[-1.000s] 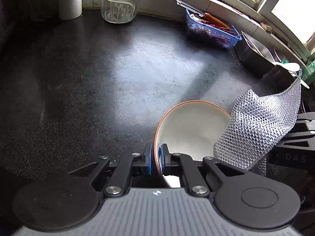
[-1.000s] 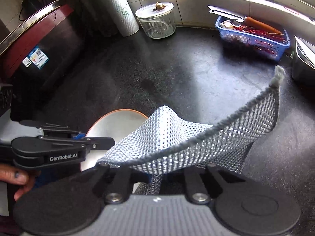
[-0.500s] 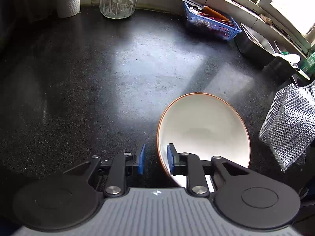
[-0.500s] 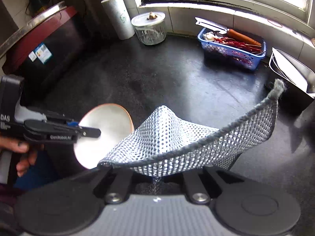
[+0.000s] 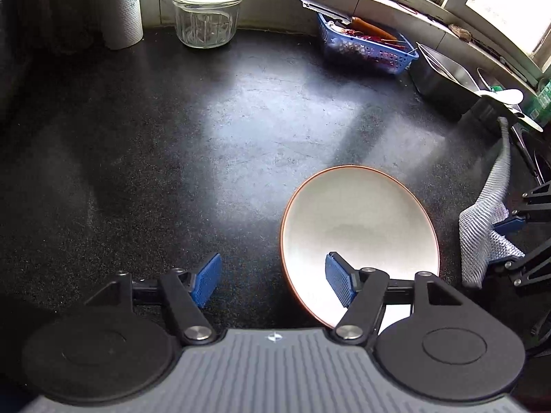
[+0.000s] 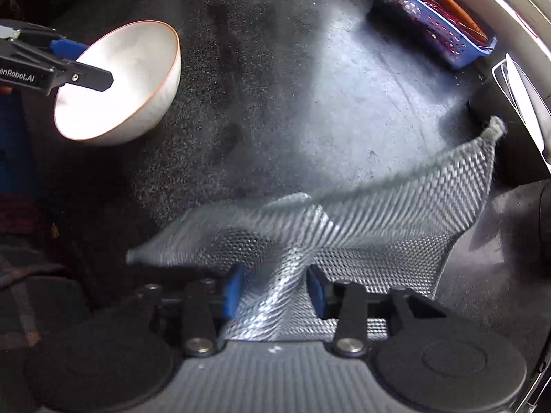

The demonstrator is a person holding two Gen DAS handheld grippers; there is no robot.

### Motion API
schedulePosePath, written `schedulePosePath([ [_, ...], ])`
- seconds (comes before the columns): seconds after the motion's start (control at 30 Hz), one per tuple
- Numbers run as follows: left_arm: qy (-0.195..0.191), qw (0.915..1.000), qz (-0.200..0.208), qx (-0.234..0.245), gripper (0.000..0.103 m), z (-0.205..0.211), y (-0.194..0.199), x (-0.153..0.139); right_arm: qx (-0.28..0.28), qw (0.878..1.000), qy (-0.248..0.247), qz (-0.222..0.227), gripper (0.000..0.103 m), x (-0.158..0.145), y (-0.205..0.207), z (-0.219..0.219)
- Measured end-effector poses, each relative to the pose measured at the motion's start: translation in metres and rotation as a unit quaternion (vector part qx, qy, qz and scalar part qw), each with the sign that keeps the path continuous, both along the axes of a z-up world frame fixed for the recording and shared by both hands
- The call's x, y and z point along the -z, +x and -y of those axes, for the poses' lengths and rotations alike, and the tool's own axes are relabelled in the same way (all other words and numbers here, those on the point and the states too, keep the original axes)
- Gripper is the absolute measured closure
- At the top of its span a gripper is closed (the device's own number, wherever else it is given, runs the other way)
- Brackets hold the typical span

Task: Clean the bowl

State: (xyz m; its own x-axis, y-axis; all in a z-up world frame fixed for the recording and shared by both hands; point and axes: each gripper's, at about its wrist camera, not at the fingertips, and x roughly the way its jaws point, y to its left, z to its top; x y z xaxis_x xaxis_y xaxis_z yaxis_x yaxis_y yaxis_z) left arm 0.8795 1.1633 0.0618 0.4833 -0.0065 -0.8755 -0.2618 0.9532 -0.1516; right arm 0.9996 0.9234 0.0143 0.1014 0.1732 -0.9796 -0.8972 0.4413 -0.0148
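Both hand-held grippers have just popped open, so the left hand-held gripper (image 5: 273, 280) lets the bowl (image 5: 358, 227) sit free on the dark surface (image 5: 241, 120) at its 1 o'clock, the right hand-held gripper (image 6: 275, 290) has loosened off the mesh cloth (image 6: 344, 227) hanging slack between its pads, and the scrubbing looks finished.

Dark speckled countertop (image 5: 213, 158), matte, pale patch of window light at centre. On it: white bowl (image 5: 358, 227) with orange rim near the front; glass jar (image 5: 205, 20) and paper towel roll (image 5: 120, 10) at the back wall; blue basket (image 5: 365, 46) back right, steel tray (image 5: 444, 79) just beside it.
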Motion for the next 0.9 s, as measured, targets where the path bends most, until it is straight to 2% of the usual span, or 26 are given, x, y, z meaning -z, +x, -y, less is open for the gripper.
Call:
schedulePosePath([
  [0.1, 0.004, 1.0000, 0.005, -0.002, 0.035, 0.000, -0.002, -0.004, 0.012, 1.000, 0.015, -0.003, 0.046, -0.010, 0.001, 0.011],
  [0.23, 0.015, 0.9998, 0.015, -0.005, 0.035, 0.001, -0.006, -0.013, 0.049, 0.997, 0.055, 0.015, 0.046, -0.026, 0.004, 0.030],
  [0.4, 0.037, 0.9986, 0.037, -0.009, 0.035, 0.002, -0.009, -0.027, 0.125, 0.985, 0.120, 0.022, 0.046, -0.034, 0.008, 0.044],
  [0.43, 0.042, 0.9981, 0.044, -0.011, 0.033, 0.002, -0.010, -0.030, 0.137, 0.982, 0.131, 0.018, 0.043, -0.036, 0.008, 0.045],
  [0.47, 0.047, 0.9976, 0.049, -0.014, 0.025, 0.002, -0.010, -0.033, 0.151, 0.978, 0.143, 0.012, 0.033, -0.038, 0.006, 0.045],
  [0.53, 0.054, 0.9967, 0.058, -0.019, 0.020, 0.002, -0.010, -0.040, 0.182, 0.970, 0.159, 0.006, 0.020, -0.040, 0.001, 0.044],
  [0.67, 0.051, 0.9947, 0.084, -0.031, 0.019, 0.003, -0.011, -0.054, 0.231, 0.957, 0.177, 0.001, 0.015, -0.048, -0.012, 0.039],
  [0.73, 0.061, 0.9943, 0.080, -0.035, 0.019, 0.009, -0.010, -0.062, 0.252, 0.953, 0.170, 0.015, 0.010, -0.056, -0.020, 0.036],
  [0.9, 0.081, 0.9915, 0.099, -0.023, 0.019, 0.035, -0.021, -0.084, 0.289, 0.943, 0.159, 0.041, 0.009, -0.077, -0.039, 0.039],
])
